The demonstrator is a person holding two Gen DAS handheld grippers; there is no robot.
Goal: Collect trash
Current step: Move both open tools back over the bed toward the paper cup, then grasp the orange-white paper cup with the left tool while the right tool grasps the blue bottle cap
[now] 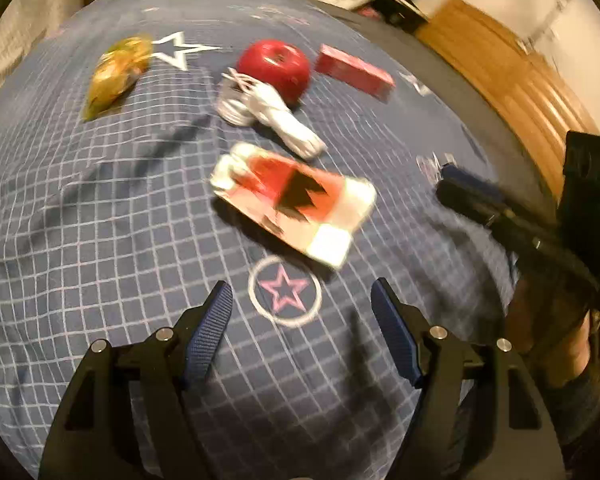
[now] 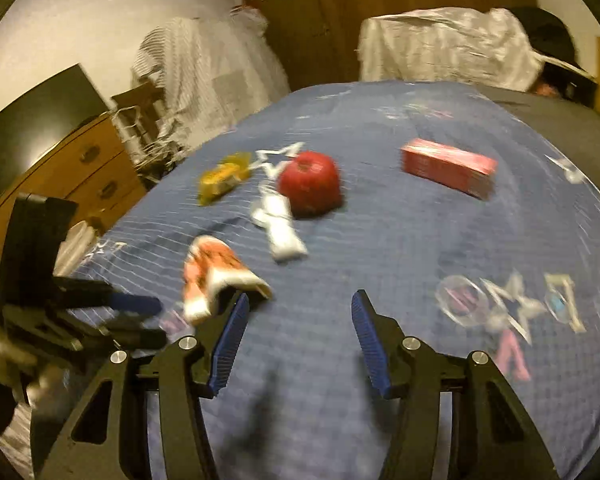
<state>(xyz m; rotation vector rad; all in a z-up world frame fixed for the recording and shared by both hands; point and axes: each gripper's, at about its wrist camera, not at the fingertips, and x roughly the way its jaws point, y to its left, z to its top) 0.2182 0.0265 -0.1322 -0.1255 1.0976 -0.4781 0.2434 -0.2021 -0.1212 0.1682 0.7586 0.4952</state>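
Far ahead and to the left of your left gripper (image 1: 302, 300) lies a yellow-green wrapper (image 1: 116, 76) on the blue grid-patterned bedspread (image 1: 100, 220). Directly ahead of that gripper, just beyond a pink star print (image 1: 285, 291), lies the red-and-white packet (image 1: 296, 200), flat on the bedspread. Beyond it is a white crumpled wrapper (image 1: 268, 114), which touches the red apple (image 1: 274, 68) behind it. To the right of the apple sits a red box (image 1: 354, 72), apart from the other items. Your left gripper stands wide apart with nothing between its fingers (image 1: 208, 332). Your right gripper (image 1: 452, 188) appears at the far right of this view, blurred.

From the right wrist view, your right gripper (image 2: 298, 320) is also spread wide and holds nothing. The red-and-white packet (image 2: 212, 276) lies just ahead of its left finger (image 2: 230, 344); contact cannot be determined. Further ahead are the white crumpled wrapper (image 2: 278, 228) and the apple (image 2: 310, 182), with the yellow-green wrapper (image 2: 222, 176) ahead-left and the red box (image 2: 448, 166) ahead-right. Your left gripper (image 2: 156, 320) enters from the left edge, blurred.
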